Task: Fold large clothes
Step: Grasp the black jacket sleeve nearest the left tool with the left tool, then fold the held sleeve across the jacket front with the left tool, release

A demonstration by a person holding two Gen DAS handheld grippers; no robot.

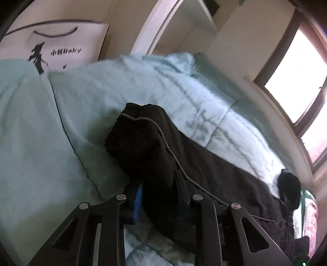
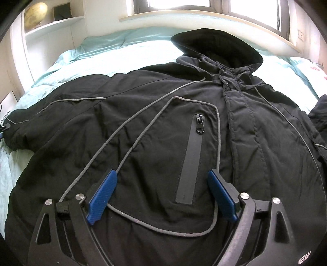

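Observation:
A black hooded jacket [image 2: 163, 126] with grey piping lies front side up on a pale green bed, hood [image 2: 216, 47] toward the window. Its chest pocket zip [image 2: 199, 124] faces me. My right gripper [image 2: 162, 180] is open and empty, its blue pads [image 2: 102, 194] spread just above the jacket's chest. In the left wrist view, my left gripper [image 1: 157, 184] is shut on the jacket's sleeve [image 1: 143, 141], with the cuff end sticking out past the fingers. The rest of the jacket [image 1: 235, 184] runs off to the right.
The pale green quilt [image 1: 143, 86] covers the bed. A white printed bag [image 1: 61, 51] stands beyond it on the left. Windows [image 2: 179, 4] and a sill [image 2: 204, 16] lie behind the bed. A shelf with a globe [image 2: 35, 14] is at far left.

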